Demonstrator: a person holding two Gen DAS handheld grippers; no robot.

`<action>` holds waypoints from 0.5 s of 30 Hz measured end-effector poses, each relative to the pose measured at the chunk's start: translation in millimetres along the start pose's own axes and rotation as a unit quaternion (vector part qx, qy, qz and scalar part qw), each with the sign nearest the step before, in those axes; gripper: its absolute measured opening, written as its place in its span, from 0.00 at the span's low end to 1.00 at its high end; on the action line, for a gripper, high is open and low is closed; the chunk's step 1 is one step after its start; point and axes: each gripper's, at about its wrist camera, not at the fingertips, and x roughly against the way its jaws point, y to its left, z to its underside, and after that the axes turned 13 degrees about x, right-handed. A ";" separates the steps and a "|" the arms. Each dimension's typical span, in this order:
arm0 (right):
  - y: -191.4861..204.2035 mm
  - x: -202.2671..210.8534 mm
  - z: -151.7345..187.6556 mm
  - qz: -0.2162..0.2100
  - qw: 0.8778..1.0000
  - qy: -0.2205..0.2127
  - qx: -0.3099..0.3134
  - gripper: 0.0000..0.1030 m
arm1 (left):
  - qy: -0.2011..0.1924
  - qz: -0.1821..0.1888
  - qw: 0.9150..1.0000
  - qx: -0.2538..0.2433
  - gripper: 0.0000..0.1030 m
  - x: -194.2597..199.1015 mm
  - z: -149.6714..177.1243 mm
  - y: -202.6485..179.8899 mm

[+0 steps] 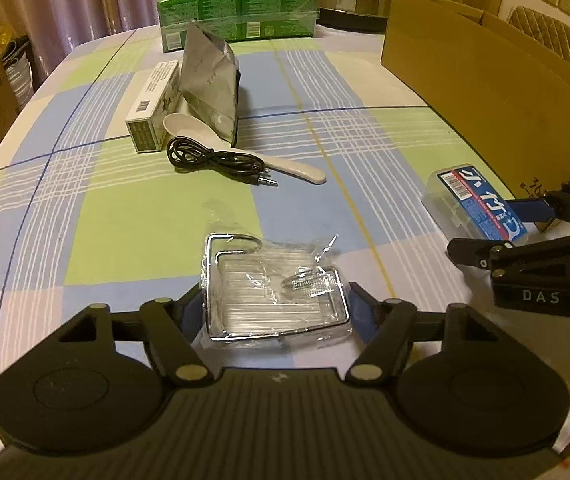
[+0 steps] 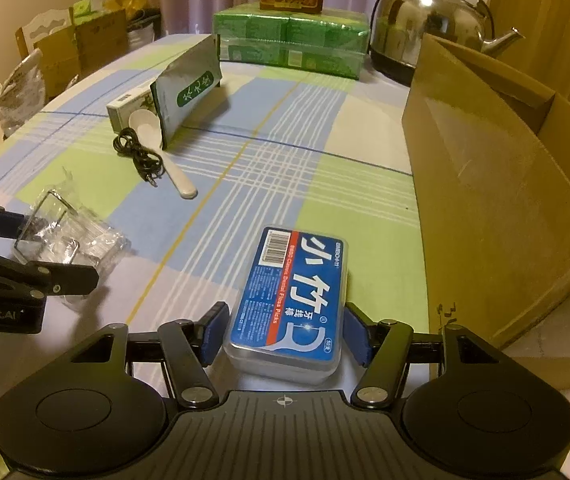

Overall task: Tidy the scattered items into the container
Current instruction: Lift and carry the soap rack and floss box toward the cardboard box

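Observation:
A chrome wire rack in clear plastic wrap lies on the checked tablecloth. My left gripper is open and straddles it, one blue pad close to each side. A clear dental floss box with a blue label lies flat between the pads of my open right gripper, with a thin gap on either side. The open cardboard box stands just right of the floss box. In the left wrist view my right gripper shows at the right edge, around the floss box.
Further back lie a white spoon, a coiled black audio cable, a silver pouch and a small white carton. Green packs with a red box on top and a steel kettle stand at the far edge.

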 end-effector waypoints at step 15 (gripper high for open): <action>8.5 42.1 7.0 -0.010 1.000 -0.023 -0.003 0.55 | -0.011 0.028 1.000 -0.004 0.64 46.5 14.1 -12.3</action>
